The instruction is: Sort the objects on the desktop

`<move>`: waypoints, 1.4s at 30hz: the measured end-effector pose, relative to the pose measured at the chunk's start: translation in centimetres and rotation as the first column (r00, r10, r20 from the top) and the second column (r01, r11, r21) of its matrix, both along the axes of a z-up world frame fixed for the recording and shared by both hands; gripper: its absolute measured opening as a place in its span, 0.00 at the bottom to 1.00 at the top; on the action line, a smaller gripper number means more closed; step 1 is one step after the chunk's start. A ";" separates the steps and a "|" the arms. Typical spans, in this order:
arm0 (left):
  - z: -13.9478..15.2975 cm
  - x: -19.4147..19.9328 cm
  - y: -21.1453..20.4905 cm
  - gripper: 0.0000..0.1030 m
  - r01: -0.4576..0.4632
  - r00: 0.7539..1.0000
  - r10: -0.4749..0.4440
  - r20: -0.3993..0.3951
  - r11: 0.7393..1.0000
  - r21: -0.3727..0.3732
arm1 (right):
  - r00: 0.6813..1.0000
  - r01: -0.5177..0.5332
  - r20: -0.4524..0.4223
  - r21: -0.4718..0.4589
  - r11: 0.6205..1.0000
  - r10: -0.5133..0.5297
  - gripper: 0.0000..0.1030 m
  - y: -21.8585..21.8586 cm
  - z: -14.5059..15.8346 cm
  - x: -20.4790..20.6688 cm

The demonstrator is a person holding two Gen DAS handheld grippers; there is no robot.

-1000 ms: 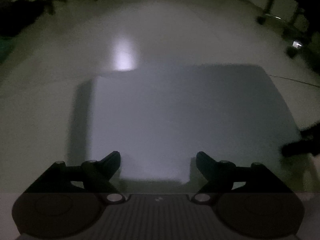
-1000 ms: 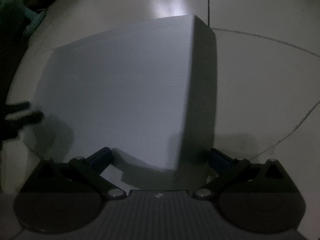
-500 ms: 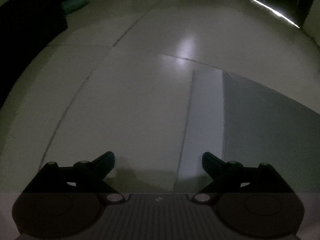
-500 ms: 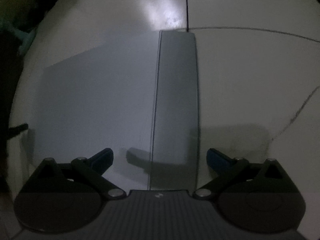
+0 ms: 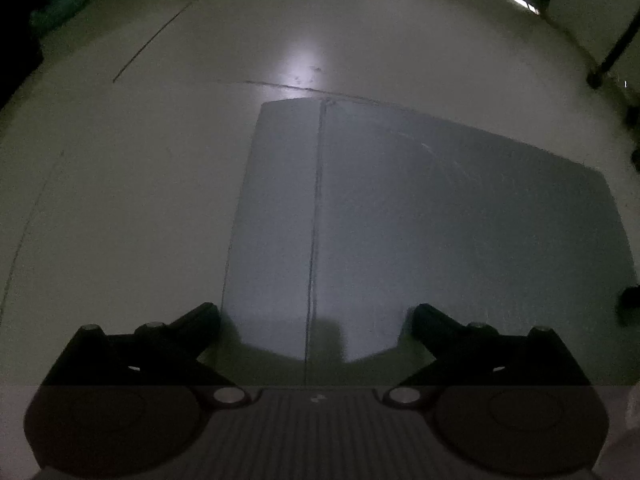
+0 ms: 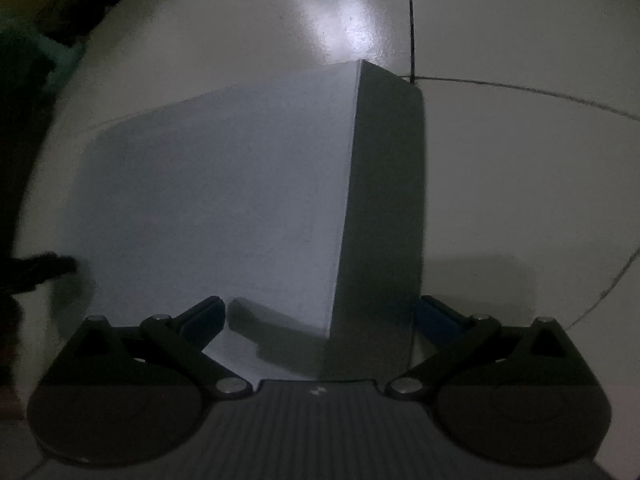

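Observation:
The scene is very dim. A pale grey-white flat-topped box or table point(image 5: 440, 216) stands on a tiled floor; I see no small objects on it. My left gripper point(image 5: 316, 320) is open and empty, above its left edge. In the right wrist view the same white block point(image 6: 224, 208) shows its top and dark right side. My right gripper point(image 6: 320, 316) is open and empty, straddling its near right corner. The left gripper's dark tip point(image 6: 44, 266) shows at the left edge of the right wrist view; the right gripper's tip point(image 5: 630, 304) shows at the right edge of the left wrist view.
Glossy light floor tiles point(image 6: 520, 184) with dark grout lines surround the block. Dark furniture legs point(image 5: 616, 52) stand at the far right in the left wrist view. A teal object point(image 6: 36, 64) and dark clutter lie at the far left in the right wrist view.
The left view has swung back right, bringing the white top into centre. The right view has shifted so more of the top and the dark side face show. Both grippers stay open.

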State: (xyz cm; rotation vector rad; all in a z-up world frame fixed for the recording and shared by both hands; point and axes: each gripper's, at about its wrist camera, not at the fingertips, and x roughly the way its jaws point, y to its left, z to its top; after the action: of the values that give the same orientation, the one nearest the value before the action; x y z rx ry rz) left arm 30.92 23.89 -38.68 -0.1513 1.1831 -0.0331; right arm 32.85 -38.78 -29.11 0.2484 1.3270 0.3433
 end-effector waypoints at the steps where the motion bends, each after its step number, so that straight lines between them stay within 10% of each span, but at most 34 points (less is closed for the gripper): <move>1: -0.1 0.1 0.0 0.99 0.006 1.000 -0.006 -0.009 1.000 -0.031 | 1.000 0.015 -0.010 0.032 0.999 -0.014 1.00 -0.5 -0.1 -0.1; 8: -0.7 0.4 -1.0 0.99 0.036 0.998 -0.040 -0.039 0.993 -0.115 | 1.000 0.011 -0.006 0.016 1.000 -0.011 1.00 -1.1 0.2 -0.6; 12: -0.8 -1.4 -0.4 0.98 0.010 0.998 -0.031 -0.061 0.946 -0.324 | 1.000 0.020 -0.016 0.048 0.999 -0.019 1.00 -1.9 0.2 -1.0; 21: -1.8 -2.1 -3.0 1.00 0.067 0.997 -0.074 -0.022 0.972 -0.225 | 1.000 0.006 0.005 0.043 0.999 -0.006 1.00 -2.4 0.3 -1.2; 26: 1.9 -1.0 -8.7 0.98 0.126 0.990 -0.125 -0.057 0.992 0.018 | 1.000 0.006 -0.004 0.032 0.999 -0.006 1.00 -0.8 0.6 -1.2; 28: 1.7 -0.8 -11.3 0.82 0.176 0.982 -0.165 -0.095 0.976 0.130 | 1.000 -0.013 0.008 0.010 1.000 0.013 1.00 -0.2 0.8 -1.3; 32: 1.4 -1.3 -14.4 0.46 0.231 0.972 -0.228 -0.047 0.970 0.074 | 0.998 -0.034 0.043 -0.040 0.999 0.035 1.00 0.7 1.1 -2.2; 37: 1.8 -1.2 -16.5 0.49 0.260 0.965 -0.260 -0.015 0.964 0.054 | 0.998 -0.030 0.049 -0.019 0.999 0.031 1.00 0.4 1.1 -2.1; 40: 4.0 -0.6 -13.7 0.84 0.171 0.985 -0.173 0.010 0.980 0.101 | 0.999 -0.023 0.044 0.005 1.000 0.022 0.99 0.0 1.1 -1.9; 42: 4.9 0.0 -11.2 0.85 0.109 0.993 -0.114 0.026 0.985 0.134 | 0.998 -0.039 0.050 -0.007 0.999 0.039 0.99 0.2 1.1 -2.0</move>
State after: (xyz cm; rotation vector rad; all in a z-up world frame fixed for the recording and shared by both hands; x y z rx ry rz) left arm 30.89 12.64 -33.75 0.0324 1.1551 -0.0551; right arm 30.84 -38.55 -27.97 0.2075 1.2848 0.3757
